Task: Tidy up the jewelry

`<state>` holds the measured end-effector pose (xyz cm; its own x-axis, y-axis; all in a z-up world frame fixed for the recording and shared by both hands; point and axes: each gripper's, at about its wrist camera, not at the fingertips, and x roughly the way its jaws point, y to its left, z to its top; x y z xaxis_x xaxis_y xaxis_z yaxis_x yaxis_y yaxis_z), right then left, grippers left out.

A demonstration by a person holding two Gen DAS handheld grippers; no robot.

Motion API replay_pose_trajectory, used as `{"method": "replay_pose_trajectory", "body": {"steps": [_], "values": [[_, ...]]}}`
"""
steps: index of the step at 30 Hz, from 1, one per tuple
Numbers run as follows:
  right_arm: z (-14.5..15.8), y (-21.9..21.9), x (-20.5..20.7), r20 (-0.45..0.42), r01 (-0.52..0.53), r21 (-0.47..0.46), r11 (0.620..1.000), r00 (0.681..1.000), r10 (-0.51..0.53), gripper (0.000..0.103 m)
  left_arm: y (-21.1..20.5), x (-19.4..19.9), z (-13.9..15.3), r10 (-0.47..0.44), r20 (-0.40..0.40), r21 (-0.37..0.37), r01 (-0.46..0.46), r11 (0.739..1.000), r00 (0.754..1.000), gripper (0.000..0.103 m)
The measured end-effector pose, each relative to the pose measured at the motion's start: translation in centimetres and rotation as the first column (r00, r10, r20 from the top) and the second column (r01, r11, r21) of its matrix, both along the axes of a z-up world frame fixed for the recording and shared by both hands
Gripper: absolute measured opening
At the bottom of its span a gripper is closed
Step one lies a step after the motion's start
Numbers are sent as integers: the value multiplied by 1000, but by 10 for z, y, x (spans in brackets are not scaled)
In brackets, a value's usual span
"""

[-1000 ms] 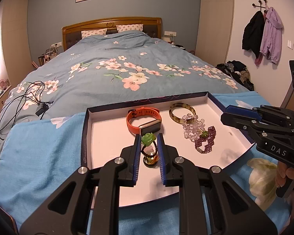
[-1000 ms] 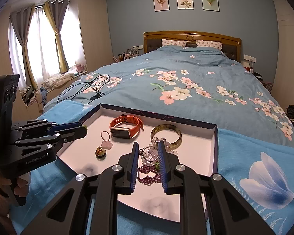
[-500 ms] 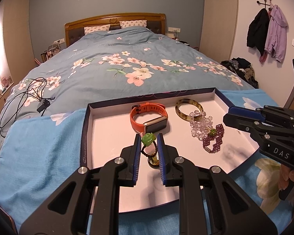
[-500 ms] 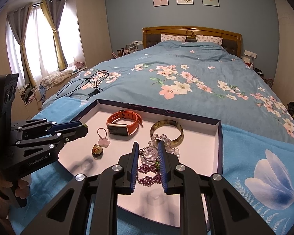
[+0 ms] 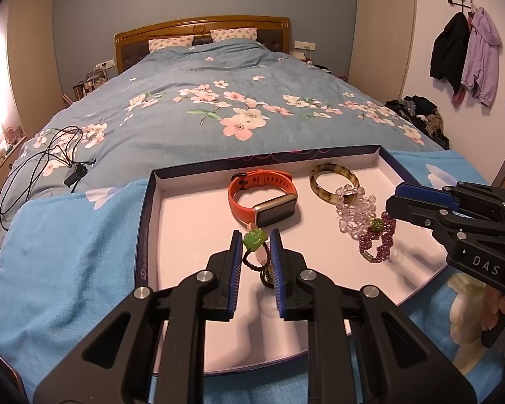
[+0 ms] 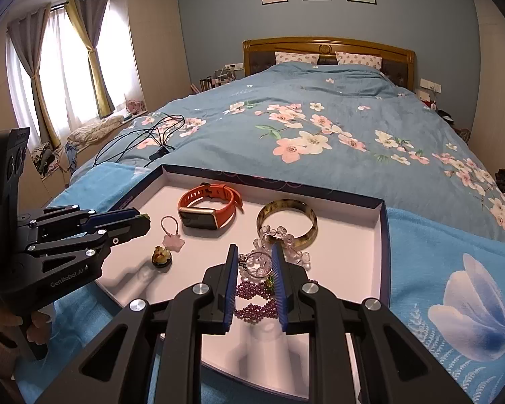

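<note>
between left gripper [image 5: 256, 247] pads: green-bead bracelet [image 5: 254, 239] pinched (above tray [image 5: 185, 235]); right gripper [image 6: 254, 262] clamps ring [image 6: 257, 262].

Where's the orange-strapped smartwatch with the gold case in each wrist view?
Left wrist view: the orange-strapped smartwatch lies at the tray's middle back, just beyond the left gripper.
Right wrist view: the same watch lies back left in the tray, left of and beyond the right gripper.
Shared landmark: the mottled brown bangle, right of the watch in both views, inside the dark-rimmed white tray.
</note>
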<state>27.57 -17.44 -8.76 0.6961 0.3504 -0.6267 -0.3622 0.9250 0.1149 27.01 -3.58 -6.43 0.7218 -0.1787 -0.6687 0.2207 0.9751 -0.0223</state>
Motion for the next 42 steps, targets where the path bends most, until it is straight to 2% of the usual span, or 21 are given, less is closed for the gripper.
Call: {"method": "replay_pose_trajectory", "body": {"steps": [13, 24, 25, 28, 31, 33, 34, 35, 37, 38, 39, 40, 42], "values": [[-6, 4, 8, -26, 11, -19, 1000, 1000, -12, 18, 2, 4, -5, 12, -9, 7, -12, 1000, 1000, 17], [-16, 7, 13, -62, 14, -34, 999, 998, -16, 19, 7, 13, -21, 25, -76, -7, -25, 1000, 997, 18], [-16, 6, 13, -60, 20, -30, 999, 998, -22, 19, 8, 13, -22, 25, -78, -9, -26, 1000, 997, 19], [-10, 2, 7, -47, 29, -14, 999, 998, -30, 21, 9, 9, -19, 27, -62, -12, -28, 1000, 998, 30], [-1, -4, -4, -18, 38, 6, 999, 999, -38, 30, 11, 1, -10, 17, -43, -26, -19, 999, 999, 37], [6, -7, -15, 7, 44, 17, 999, 999, -44, 35, 13, -9, -2, 13, -14, -31, -13, 999, 1000, 48], [8, -8, -20, 17, 45, 23, 999, 999, -46, 43, 14, -17, 3, 13, 9, -29, -12, 1000, 1000, 50], [13, -9, -30, 42, 48, 34, 998, 998, -50, 47, 14, -23, 8, 9, 23, -30, -8, 1000, 1000, 56], [19, -10, -42, 73, 54, 39, 998, 996, -56, 59, 18, -40, 20, 8, 71, -39, -5, 999, 997, 69], [22, -10, -51, 99, 57, 41, 998, 993, -61, 63, 20, -47, 25, 10, 92, -44, -6, 999, 996, 80], [24, -10, -59, 120, 65, 42, 997, 990, -70, 76, 24, -59, 30, 20, 127, -46, -14, 999, 992, 92], [25, -9, -67, 145, 83, 37, 996, 986, -87, 92, 27, -70, 36, 31, 166, -38, -25, 999, 986, 99], [27, -7, -86, 200, 101, 32, 994, 974, -105, 97, 33, -91, 43, 53, 232, -32, -46, 998, 971, 97]]}}
